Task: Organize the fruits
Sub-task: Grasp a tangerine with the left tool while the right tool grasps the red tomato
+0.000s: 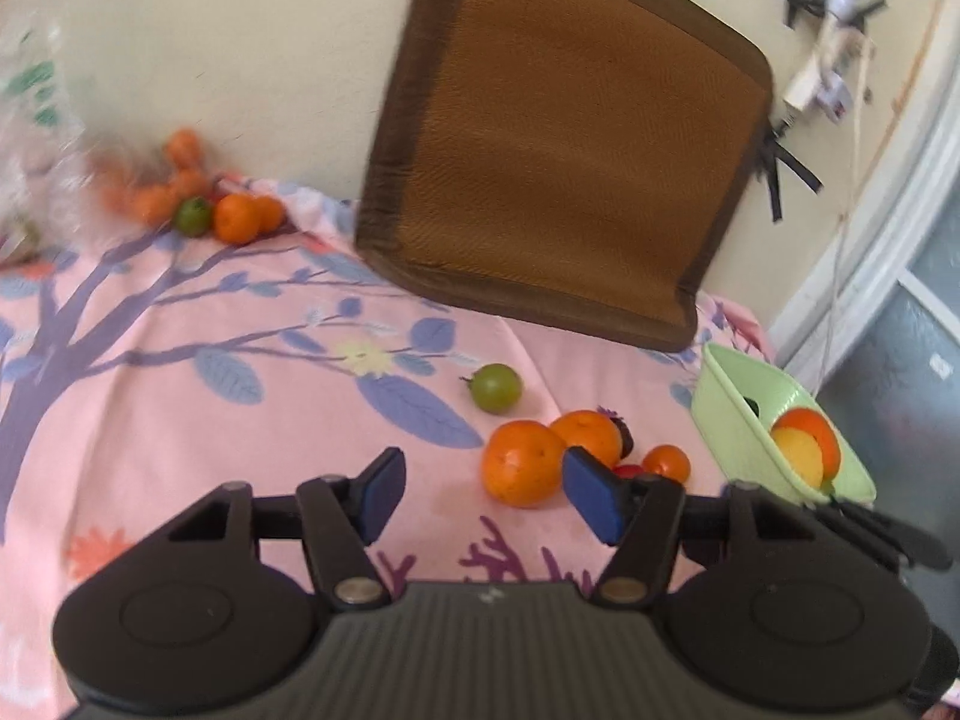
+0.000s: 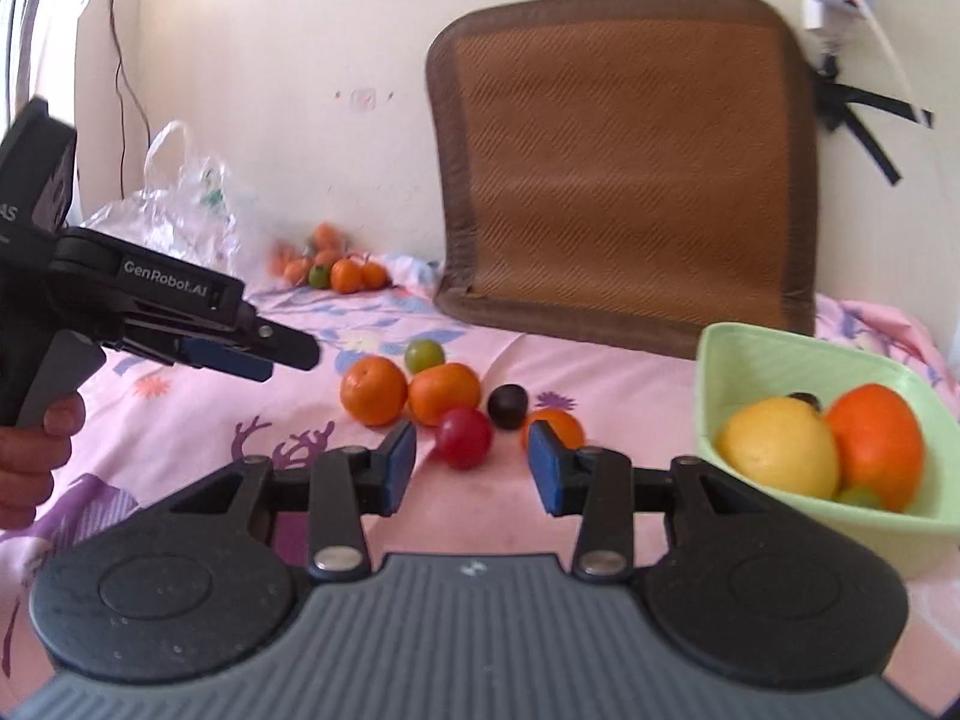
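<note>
- So, my right hand-held gripper (image 2: 471, 468) is open and empty; the red fruit (image 2: 463, 437) sits just ahead, between its pads but untouched.
- My left hand-held gripper (image 1: 480, 495) is open too, holding nothing, with a big orange (image 1: 523, 463) just ahead and to its right.
- Done, I judge: the green bowl (image 2: 780, 354), to the right of my right hand-held gripper, already holds a yellow fruit (image 2: 780, 450) and an orange one.
- Left: the near cluster on the bed sheet (image 2: 480, 516), including a dark plum (image 2: 507, 405) and a green fruit (image 2: 425, 354).
- Farther ahead, a second pile (image 2: 336, 267) waits by the plastic bag (image 2: 174, 210).
</note>
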`<state>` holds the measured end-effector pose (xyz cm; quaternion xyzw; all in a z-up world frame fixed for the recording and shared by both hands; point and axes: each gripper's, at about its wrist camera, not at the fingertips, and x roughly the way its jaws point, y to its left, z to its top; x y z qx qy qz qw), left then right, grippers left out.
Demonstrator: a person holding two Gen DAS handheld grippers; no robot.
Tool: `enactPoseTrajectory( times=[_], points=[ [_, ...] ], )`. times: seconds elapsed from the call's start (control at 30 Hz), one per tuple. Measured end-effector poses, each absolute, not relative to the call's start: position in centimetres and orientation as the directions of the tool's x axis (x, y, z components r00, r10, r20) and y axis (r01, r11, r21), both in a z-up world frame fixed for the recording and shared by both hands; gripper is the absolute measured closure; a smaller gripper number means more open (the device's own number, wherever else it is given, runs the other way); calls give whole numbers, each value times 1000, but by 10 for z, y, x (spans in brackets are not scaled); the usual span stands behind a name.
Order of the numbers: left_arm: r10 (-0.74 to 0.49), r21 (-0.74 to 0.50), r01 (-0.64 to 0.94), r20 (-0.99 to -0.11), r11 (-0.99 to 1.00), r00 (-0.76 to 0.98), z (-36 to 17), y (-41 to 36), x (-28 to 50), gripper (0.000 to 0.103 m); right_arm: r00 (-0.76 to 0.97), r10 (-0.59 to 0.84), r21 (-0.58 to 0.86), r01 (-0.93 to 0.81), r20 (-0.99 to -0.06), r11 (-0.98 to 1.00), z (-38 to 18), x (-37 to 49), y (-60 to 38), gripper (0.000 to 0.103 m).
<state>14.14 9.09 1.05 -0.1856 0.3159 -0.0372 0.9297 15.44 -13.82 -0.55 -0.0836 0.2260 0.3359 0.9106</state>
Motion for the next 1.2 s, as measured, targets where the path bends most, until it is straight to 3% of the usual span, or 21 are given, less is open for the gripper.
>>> enactPoseTrajectory(
  times=[0.4, 0.47, 0.53, 0.83, 1.2],
  points=[
    [-209, -297, 28, -597, 955, 775, -3, 60, 171, 44, 623, 536, 2, -651, -571, 759, -23, 185, -112, 59],
    [-217, -306, 31, -596, 952, 773, -9, 61, 172, 48, 605, 537, 10, -658, -588, 753, -25, 187, -110, 65],
    [-213, -306, 32, -580, 951, 786, -9, 62, 168, 65, 607, 536, 3, -660, -587, 751, -25, 184, -109, 71],
    [-222, -329, 48, -515, 943, 828, 10, 55, 104, 64, 639, 571, 40, -648, -515, 761, -15, 141, -137, 73],
    [-180, -269, 28, -562, 963, 807, -10, 43, 70, 63, 657, 521, 39, -601, -545, 798, -27, 104, -159, 72]
  ],
)
